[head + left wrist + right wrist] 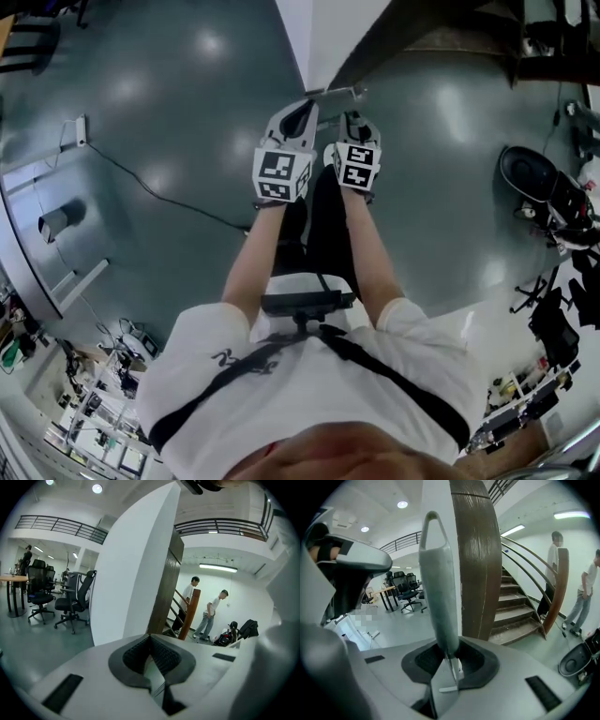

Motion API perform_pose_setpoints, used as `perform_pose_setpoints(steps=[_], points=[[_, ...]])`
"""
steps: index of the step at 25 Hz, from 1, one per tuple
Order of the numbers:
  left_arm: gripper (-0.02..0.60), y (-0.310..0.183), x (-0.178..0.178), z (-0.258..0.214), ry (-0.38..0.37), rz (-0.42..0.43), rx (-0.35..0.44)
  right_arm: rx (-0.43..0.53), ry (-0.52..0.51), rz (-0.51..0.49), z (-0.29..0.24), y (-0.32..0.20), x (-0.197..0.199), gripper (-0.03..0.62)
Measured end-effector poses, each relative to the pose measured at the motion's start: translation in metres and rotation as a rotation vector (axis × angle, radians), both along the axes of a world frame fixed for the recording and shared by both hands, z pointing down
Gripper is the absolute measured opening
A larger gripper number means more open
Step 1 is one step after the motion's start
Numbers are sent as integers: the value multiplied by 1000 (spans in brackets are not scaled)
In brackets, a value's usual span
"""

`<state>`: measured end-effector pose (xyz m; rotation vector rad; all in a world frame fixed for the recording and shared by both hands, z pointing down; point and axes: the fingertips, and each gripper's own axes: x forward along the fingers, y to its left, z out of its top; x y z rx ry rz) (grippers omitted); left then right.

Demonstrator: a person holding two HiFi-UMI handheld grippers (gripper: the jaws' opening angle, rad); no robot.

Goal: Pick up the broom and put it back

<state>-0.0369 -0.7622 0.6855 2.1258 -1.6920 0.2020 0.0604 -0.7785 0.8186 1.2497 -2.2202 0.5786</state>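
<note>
A grey broom handle [438,588] with a loop at its top end stands upright between the dark pads of my right gripper [449,660], which is shut on it. The broom's head is hidden from every view. My left gripper [151,641] has its pads meeting at the tips, with nothing I can make out gripped; it points at the white wall corner. In the head view both grippers are held side by side at arm's length, the left gripper [298,114] and the right gripper [354,124] close to the foot of the wall corner.
A white wall corner [126,573] and a brown stair panel [480,564] stand right ahead. A wooden staircase [515,616] rises to the right, with two people [213,613] at its foot. Office chairs [70,597] stand at the left. A cable [159,192] crosses the grey floor.
</note>
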Motion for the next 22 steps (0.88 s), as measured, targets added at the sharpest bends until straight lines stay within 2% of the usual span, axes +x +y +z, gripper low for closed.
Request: perform_pose_setpoints(steps=[8,13,22], points=[[12,-6,-10,37,32,-36,-68,-65,39,-9,63,-24,-17,94],[11,-9,-13,50,42,-53,-86,-43,22,-26,79,-53,-30,95],[12,-14,-4,56,23,-35,-100,-86,36,-72,107,-103,-56,94]])
